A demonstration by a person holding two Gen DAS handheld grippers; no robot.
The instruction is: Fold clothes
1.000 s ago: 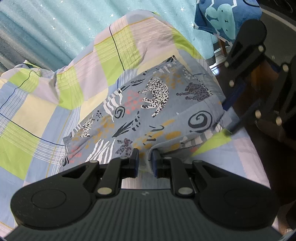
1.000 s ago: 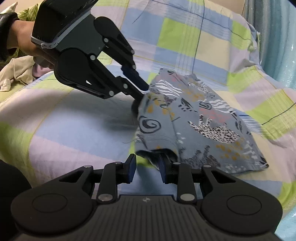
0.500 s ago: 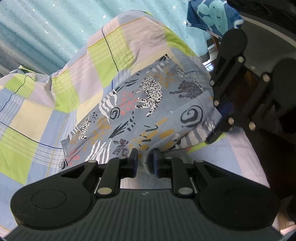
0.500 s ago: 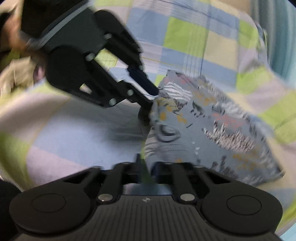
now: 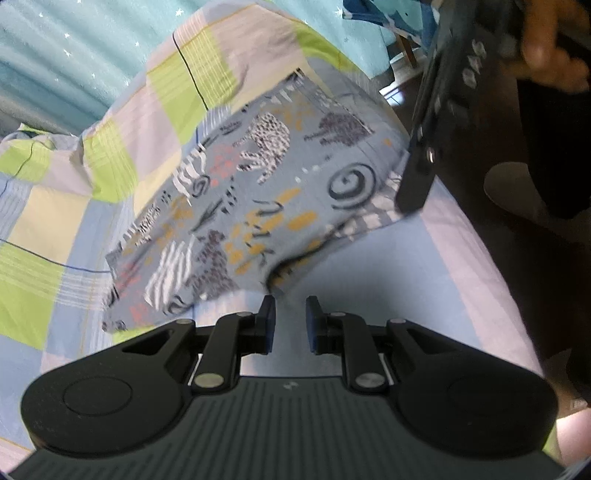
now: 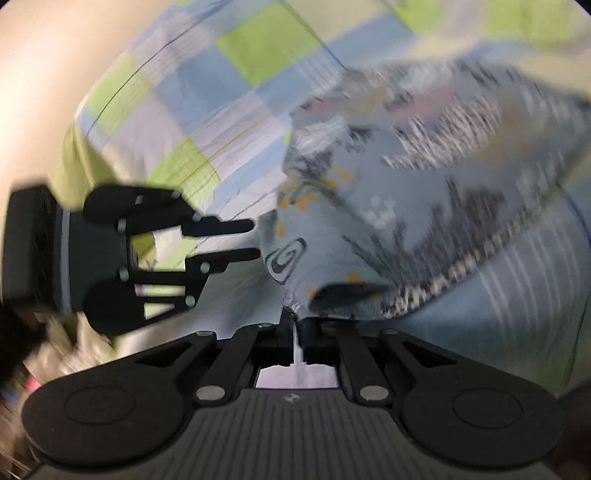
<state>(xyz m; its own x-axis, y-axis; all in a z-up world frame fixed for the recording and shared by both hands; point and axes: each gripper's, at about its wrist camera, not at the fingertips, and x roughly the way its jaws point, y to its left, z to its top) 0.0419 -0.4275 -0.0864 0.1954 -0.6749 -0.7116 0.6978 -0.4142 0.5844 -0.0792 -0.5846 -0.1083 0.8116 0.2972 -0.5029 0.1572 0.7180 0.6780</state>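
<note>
A grey-blue garment [image 5: 258, 192] with animal and spiral prints lies folded on a checked bedsheet [image 5: 122, 147]. My left gripper [image 5: 290, 319] is open and empty, just off the garment's near edge. My right gripper [image 6: 293, 326] is shut on the garment's corner [image 6: 295, 306] and lifts it, so the cloth [image 6: 406, 206] hangs tilted. In the right wrist view the left gripper [image 6: 255, 238] shows open at the left, apart from the cloth. In the left wrist view the right gripper's body [image 5: 436, 122] is at the garment's right edge. The right wrist view is blurred.
A teal starred curtain [image 5: 74, 48] hangs behind the bed. A blue printed cloth [image 5: 384, 18] lies at the top right. The bed's edge and dark floor [image 5: 535, 258] are to the right. Crumpled pale clothes [image 6: 55, 354] lie at the lower left of the right wrist view.
My left gripper has opened, let go of the garment's edge and drawn back. My right gripper has shut on the corner and is swinging it upward fast.
</note>
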